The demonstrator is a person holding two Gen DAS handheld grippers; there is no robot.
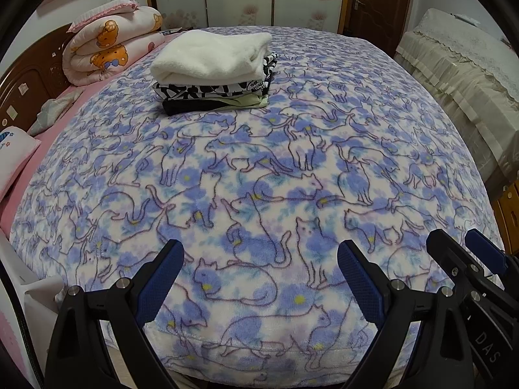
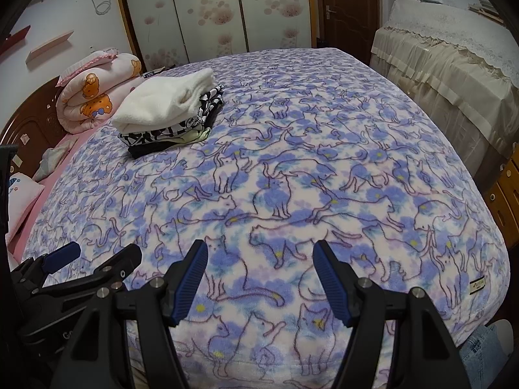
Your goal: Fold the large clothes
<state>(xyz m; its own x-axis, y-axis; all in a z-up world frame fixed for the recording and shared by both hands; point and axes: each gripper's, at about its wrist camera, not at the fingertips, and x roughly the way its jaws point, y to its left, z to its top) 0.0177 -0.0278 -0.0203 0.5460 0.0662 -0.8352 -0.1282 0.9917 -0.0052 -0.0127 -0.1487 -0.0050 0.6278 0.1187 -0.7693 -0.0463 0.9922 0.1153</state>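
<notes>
Stack of 4 folded garments, white fleece on top (image 1: 212,55), sits on the blue cat-print fleece blanket (image 1: 259,168) toward its far-left side. Left gripper (image 1: 259,278) and right gripper (image 2: 259,278) hover over the blanket's near edge, jaws released, grasping nothing. No unfolded garment shows on the blanket; judged best to fetch the next and spread it flat nearer than the stack.

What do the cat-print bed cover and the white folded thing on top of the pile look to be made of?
The cat-print cover looks like plush fleece: a matte, fuzzy nap softens the printed outlines. The white folded piece on the pile seems a thicker fluffy fleece or terry, with a nubby surface and rounded, bulky folds. The exact fibre cannot be told.
</notes>
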